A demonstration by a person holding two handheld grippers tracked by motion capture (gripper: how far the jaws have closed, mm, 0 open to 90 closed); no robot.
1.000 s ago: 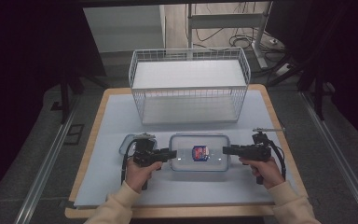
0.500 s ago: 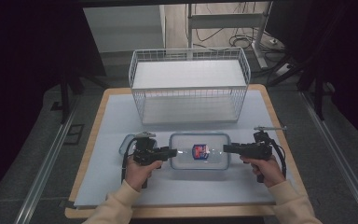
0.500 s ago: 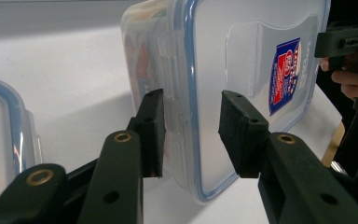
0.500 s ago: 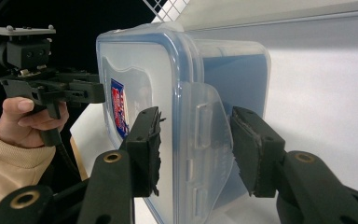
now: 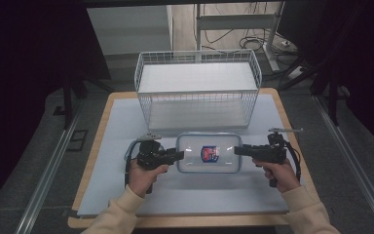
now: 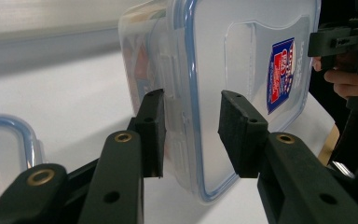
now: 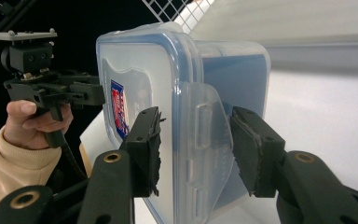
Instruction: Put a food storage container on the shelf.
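Your clear lidded container (image 5: 209, 153) sits on the table (image 5: 121, 126) before the wire basket (image 5: 198, 90), one gripper at each short end. Left gripper (image 6: 191, 135) and right gripper (image 7: 196, 149) have fingers spread around the end latch flaps, not pinching. It looks light, rigid, slick plastic; grip those latch tabs squarely

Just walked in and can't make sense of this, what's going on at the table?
A person holds a gripper in each hand at the two short ends of a clear lidded box lying flat on the table. The left gripper and right gripper each straddle an end latch with jaws apart, not clamped. A white wire basket stands behind.
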